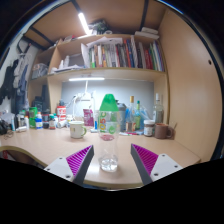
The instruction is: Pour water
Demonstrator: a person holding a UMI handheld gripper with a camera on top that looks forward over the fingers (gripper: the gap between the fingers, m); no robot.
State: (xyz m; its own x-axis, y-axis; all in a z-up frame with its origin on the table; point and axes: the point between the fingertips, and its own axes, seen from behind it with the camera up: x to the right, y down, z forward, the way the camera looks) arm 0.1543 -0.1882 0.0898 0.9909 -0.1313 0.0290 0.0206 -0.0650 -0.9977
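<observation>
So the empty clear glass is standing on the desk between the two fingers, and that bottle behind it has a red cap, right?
Not quite: the cap is green, as the gripper view shows. The glass does stand on the desk between the gripper's open fingers, apparently empty, with the green-capped bottle behind it.

Gripper point(110, 160) fingers spread apart, purple pads point(80, 160) facing inward. Clear glass point(108, 140) stands upright on the wooden desk point(45, 148) between the fingers, gap visible on both sides, so no grip on it. Green bottle point(108, 103) sits right behind the glass at 12 o'clock from it. White mug point(77, 129) at about 10 o'clock from the glass, further back. Row of small bottles and jars along the back of the desk, at 9 to 10 o'clock and at 1 to 2 o'clock. Bookshelf point(120, 52) with books above the desk at 12 o'clock, ceiling strip light point(84, 22) lit above it.
</observation>
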